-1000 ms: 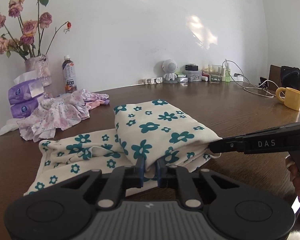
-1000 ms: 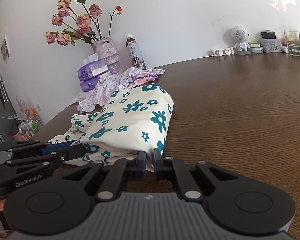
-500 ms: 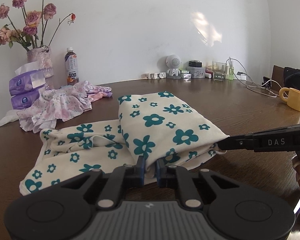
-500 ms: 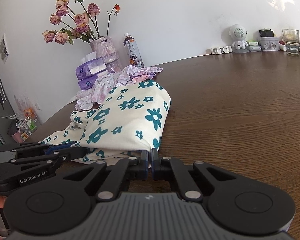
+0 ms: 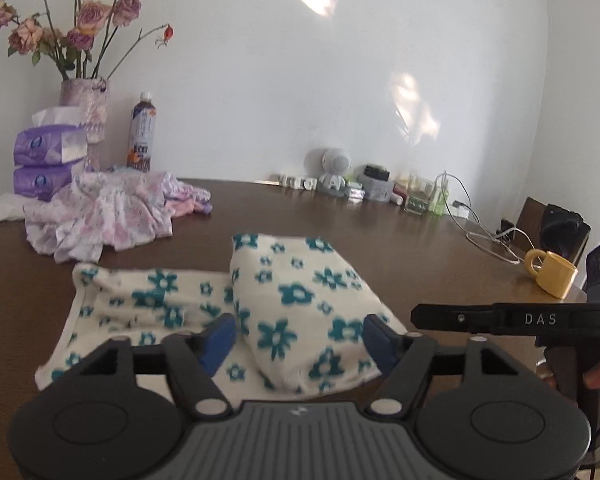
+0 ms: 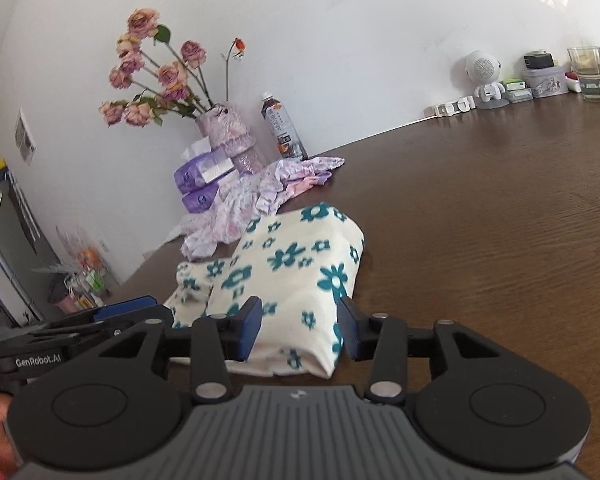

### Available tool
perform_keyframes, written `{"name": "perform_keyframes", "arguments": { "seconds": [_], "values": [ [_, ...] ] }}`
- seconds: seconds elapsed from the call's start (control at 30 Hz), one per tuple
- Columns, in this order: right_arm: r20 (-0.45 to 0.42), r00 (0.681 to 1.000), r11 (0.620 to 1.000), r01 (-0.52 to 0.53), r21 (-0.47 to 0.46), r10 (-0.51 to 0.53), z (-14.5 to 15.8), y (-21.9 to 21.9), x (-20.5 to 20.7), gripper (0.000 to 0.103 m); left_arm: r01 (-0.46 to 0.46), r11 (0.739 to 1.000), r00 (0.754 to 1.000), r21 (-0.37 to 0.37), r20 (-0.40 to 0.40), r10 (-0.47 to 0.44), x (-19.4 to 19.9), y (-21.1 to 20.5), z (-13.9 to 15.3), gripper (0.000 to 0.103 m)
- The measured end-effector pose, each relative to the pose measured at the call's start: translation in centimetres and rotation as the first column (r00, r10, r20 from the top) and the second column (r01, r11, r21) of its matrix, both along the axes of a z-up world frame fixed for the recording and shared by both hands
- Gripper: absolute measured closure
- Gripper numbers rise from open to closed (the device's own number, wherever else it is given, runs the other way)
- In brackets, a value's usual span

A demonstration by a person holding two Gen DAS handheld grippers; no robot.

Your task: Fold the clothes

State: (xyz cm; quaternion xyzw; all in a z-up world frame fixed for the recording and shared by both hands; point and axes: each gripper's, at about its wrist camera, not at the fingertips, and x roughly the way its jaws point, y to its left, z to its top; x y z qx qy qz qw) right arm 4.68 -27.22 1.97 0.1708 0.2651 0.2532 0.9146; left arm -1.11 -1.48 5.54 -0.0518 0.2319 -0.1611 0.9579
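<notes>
Both the left gripper (image 5: 298, 340) and the right gripper (image 6: 298, 330) have their jaws spread wide, holding nothing. Just ahead of them the cream, teal-flowered garment (image 5: 300, 304) lies on the dark wood-grain tabletop (image 6: 480, 240), soft and puffy, one half doubled over. Likely a fold is set; next, regrip an edge. Beyond lies a crumpled lilac garment (image 5: 104, 216).

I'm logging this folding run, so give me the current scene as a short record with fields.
garment: floral cloth, partly folded, flat on table
left gripper: jaws open, holding nothing
right gripper: jaws open, holding nothing
other laundry: pink clothes, unfolded, behind the cloth
near right edge: yellow mug
back left: vase, bottle, tissues
</notes>
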Motion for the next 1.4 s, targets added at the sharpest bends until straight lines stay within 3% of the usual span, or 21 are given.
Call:
{"name": "perform_keyframes", "arguments": {
  "seconds": [0.17, 0.3, 0.47, 0.53, 0.57, 0.67, 0.73, 0.87, 0.93, 1.07, 1.17, 1.27, 1.3, 1.4],
  "values": [
    [-0.086, 0.995, 0.999, 0.044, 0.017, -0.042, -1.3, 0.7, 2.4, 0.063, -0.025, 0.998, 0.993, -0.066, -0.119, 0.017, 3.4, 0.1, -1.8, 0.033],
    [-0.122, 0.992, 0.998, 0.045, 0.049, -0.039, -2.4, 0.7, 2.7, 0.074, -0.036, 0.987, 0.981, -0.155, -0.195, 0.005, 4.4, 1.4, -3.6, 0.055],
    [-0.103, 0.993, 0.998, 0.051, 0.022, -0.049, -2.5, 1.4, 2.3, 0.086, -0.035, 0.986, 0.986, -0.166, -0.165, 0.008, 4.2, 1.7, -3.8, 0.077],
    [-0.096, 0.994, 0.999, 0.052, 0.015, -0.050, -2.3, 1.5, 2.2, 0.085, -0.037, 0.986, 0.985, -0.161, -0.171, 0.009, 4.3, 1.8, -3.8, 0.077],
    [-0.093, 0.994, 0.999, 0.052, 0.016, -0.050, -2.2, 1.4, 2.2, 0.080, -0.038, 0.987, 0.985, -0.158, -0.174, 0.010, 4.4, 1.8, -3.8, 0.075],
    [-0.085, 0.995, 0.998, 0.053, 0.017, -0.051, -1.7, 1.1, 2.3, 0.064, -0.056, 0.988, 0.987, -0.142, -0.156, 0.033, 4.2, 1.9, -3.2, 0.058],
    [-0.079, 0.995, 0.998, 0.068, 0.015, -0.066, -1.5, 0.9, 2.6, 0.064, -0.056, 0.990, 0.992, -0.126, -0.121, 0.041, 4.2, 1.7, -2.6, 0.054],
    [-0.092, 0.993, 0.997, 0.071, 0.023, -0.068, -1.4, 1.1, 4.0, 0.065, -0.046, 0.992, 0.991, -0.118, -0.132, 0.030, 5.3, 1.1, -2.6, 0.057],
    [-0.109, 0.992, 0.997, 0.071, 0.026, -0.068, -1.8, 1.5, 4.4, 0.076, -0.055, 0.990, 0.988, -0.126, -0.147, 0.036, 5.6, 1.0, -3.0, 0.059],
    [-0.105, 0.992, 0.997, 0.077, 0.023, -0.074, -2.2, 2.1, 4.2, 0.085, -0.074, 0.987, 0.988, -0.141, -0.146, 0.054, 5.6, 1.1, -3.2, 0.078],
    [-0.097, 0.993, 0.997, 0.074, 0.013, -0.072, -2.2, 2.5, 4.1, 0.087, -0.064, 0.988, 0.989, -0.139, -0.139, 0.044, 5.6, 1.0, -3.3, 0.082],
    [-0.094, 0.994, 0.998, 0.064, 0.006, -0.063, -2.0, 2.3, 4.1, 0.085, -0.058, 0.990, 0.990, -0.130, -0.136, 0.040, 5.6, 1.0, -3.2, 0.081],
    [-0.099, 0.993, 0.998, 0.063, 0.022, -0.061, -2.0, 2.0, 4.1, 0.080, -0.060, 0.990, 0.990, -0.129, -0.132, 0.043, 5.5, 1.1, -3.0, 0.075],
    [-0.099, 0.993, 0.996, 0.073, 0.054, -0.067, -1.5, 1.0, 4.5, 0.080, -0.079, 0.989, 0.993, -0.123, -0.100, 0.067, 5.4, 1.7, -2.1, 0.069]
  ]
}}
